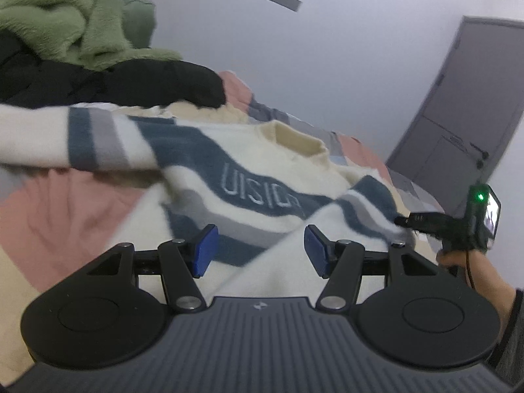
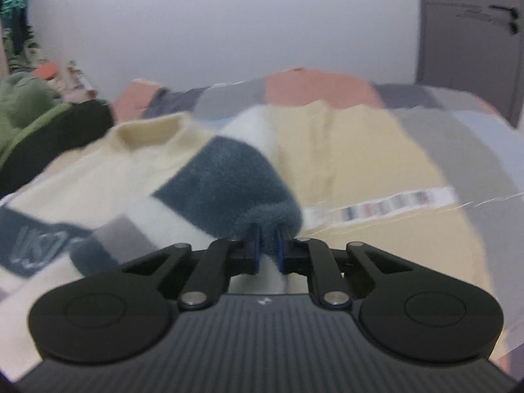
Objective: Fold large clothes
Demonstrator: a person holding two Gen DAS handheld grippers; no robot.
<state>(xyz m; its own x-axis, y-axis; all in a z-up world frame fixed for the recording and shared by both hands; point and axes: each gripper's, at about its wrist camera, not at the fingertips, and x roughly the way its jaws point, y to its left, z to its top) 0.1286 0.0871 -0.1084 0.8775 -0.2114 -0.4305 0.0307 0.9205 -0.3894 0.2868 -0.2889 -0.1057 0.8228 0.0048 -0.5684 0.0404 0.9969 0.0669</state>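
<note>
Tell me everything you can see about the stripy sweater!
The sweater is fluffy knit, cream with dark teal and grey stripes, pale letters on one teal band and a cream collar. It lies spread and rumpled on a patchwork bed. One sleeve stretches out to the left. The right gripper is shut on the other sleeve's teal cuff. The left gripper is open above the body, not touching it as far as shows.

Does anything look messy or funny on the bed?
Yes. The striped sweater lies rumpled and crooked, its sleeves not yet folded in. The right claw pinches its blue sleeve cuff; the left claw is open. Behind it, a green fleece and a black garment sit heaped, unfolded.
</note>
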